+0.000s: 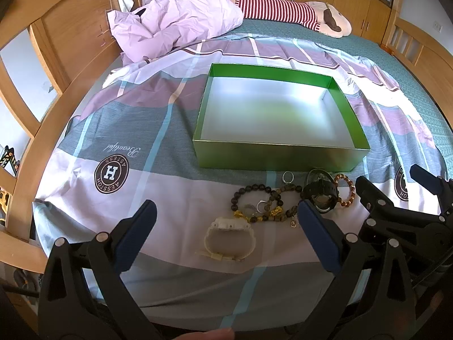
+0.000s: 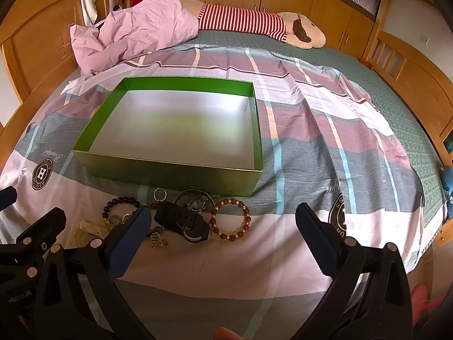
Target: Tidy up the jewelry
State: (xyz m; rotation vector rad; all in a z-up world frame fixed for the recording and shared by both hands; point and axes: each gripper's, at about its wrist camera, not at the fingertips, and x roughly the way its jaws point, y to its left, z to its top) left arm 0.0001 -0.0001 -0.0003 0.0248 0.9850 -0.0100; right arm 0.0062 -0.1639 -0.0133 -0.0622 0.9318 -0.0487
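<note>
An empty green box (image 1: 280, 158) (image 2: 170, 175) lies open on the bed. Jewelry lies in front of it: a white watch (image 1: 230, 239), dark bead bracelets (image 1: 254, 201), a black watch (image 1: 321, 194) (image 2: 182, 219), an amber bead bracelet (image 1: 346, 189) (image 2: 230, 219), a silver ring (image 1: 288, 176) (image 2: 160, 194) and a clear bangle (image 2: 194, 197). My left gripper (image 1: 226, 215) is open and empty, just short of the white watch. My right gripper (image 2: 222, 218) is open and empty, near the black watch and amber bracelet; it also shows in the left wrist view (image 1: 393, 181).
A checked sheet (image 2: 311, 147) covers the bed. A crumpled pink duvet (image 1: 175, 19) and a striped plush toy (image 1: 283, 8) lie at the far end. Wooden bed frame and cabinets (image 1: 56, 56) surround the bed.
</note>
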